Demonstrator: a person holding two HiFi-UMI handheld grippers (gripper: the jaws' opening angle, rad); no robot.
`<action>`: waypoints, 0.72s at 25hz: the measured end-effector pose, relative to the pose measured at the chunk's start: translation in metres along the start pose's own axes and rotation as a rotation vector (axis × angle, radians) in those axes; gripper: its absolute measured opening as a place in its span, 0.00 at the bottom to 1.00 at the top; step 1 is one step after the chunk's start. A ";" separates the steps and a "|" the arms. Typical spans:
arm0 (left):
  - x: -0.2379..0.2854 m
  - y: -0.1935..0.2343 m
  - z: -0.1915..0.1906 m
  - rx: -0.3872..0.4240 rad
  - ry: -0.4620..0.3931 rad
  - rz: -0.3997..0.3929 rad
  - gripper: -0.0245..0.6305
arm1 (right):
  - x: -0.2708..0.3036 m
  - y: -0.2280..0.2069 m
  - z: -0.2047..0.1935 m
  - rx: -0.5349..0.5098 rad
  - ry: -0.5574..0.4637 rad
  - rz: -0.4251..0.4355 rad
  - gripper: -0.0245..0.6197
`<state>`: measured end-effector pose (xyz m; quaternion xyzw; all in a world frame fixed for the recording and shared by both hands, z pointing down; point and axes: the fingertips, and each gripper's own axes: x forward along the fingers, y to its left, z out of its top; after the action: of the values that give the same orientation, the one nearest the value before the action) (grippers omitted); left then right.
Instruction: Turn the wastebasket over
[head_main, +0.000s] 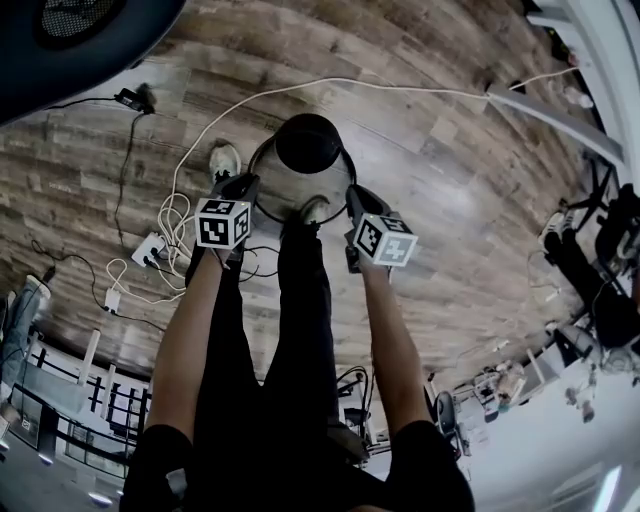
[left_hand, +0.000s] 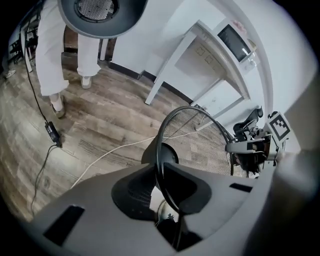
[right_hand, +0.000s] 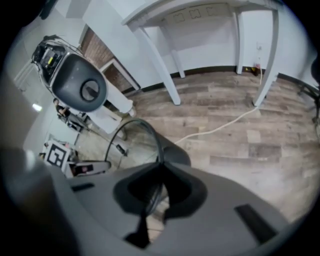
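Observation:
A black wire-mesh wastebasket (head_main: 308, 145) stands on the wooden floor in front of the person's feet, its round rim facing up. In the head view my left gripper (head_main: 246, 188) is on the rim's left side and my right gripper (head_main: 354, 197) on its right side. Seen from the left gripper view, the thin rim runs between the pads of my left gripper (left_hand: 162, 186), which is shut on it, with the mesh wall (left_hand: 200, 142) beyond. The right gripper view shows my right gripper (right_hand: 155, 192) shut on the rim (right_hand: 150, 131) too.
A white cable (head_main: 300, 88) crosses the floor behind the basket. A power strip with tangled cords (head_main: 150, 250) lies at the left. White table legs (right_hand: 160, 65) stand nearby. A dark rounded object with a mesh centre (left_hand: 100, 15) hangs overhead, and a person in white trousers (left_hand: 55, 60) stands close.

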<state>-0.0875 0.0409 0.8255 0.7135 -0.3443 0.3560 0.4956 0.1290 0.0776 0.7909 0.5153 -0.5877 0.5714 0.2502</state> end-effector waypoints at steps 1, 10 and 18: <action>0.004 0.000 -0.003 0.001 0.008 0.004 0.15 | 0.006 -0.006 -0.006 0.012 0.009 -0.010 0.11; 0.049 0.010 -0.028 0.055 0.065 0.041 0.15 | 0.052 -0.048 -0.047 0.095 0.050 -0.080 0.11; 0.102 0.031 -0.039 0.096 0.060 0.065 0.15 | 0.094 -0.077 -0.068 0.141 0.061 -0.108 0.11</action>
<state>-0.0680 0.0559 0.9365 0.7140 -0.3351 0.4092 0.4588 0.1454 0.1246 0.9204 0.5450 -0.5095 0.6124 0.2615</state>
